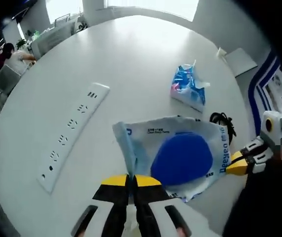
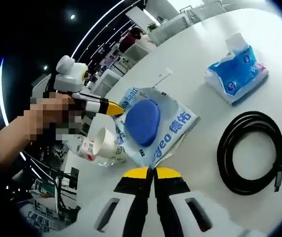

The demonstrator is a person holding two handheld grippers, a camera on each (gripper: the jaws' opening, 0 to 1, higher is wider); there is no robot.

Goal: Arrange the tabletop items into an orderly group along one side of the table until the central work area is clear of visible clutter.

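Blue-lidded wipes pack [image 1: 180, 158] hangs mid-frame, pinched between both tongs: left tongs [image 1: 131, 180] below, right tongs [image 2: 153, 173] opposite.

Your counter [image 1: 146, 59] looks smooth, matt white; the wipes pack [image 1: 180, 155] is crinkled glossy plastic film, the cable [image 2: 252, 153] matt black rubber.
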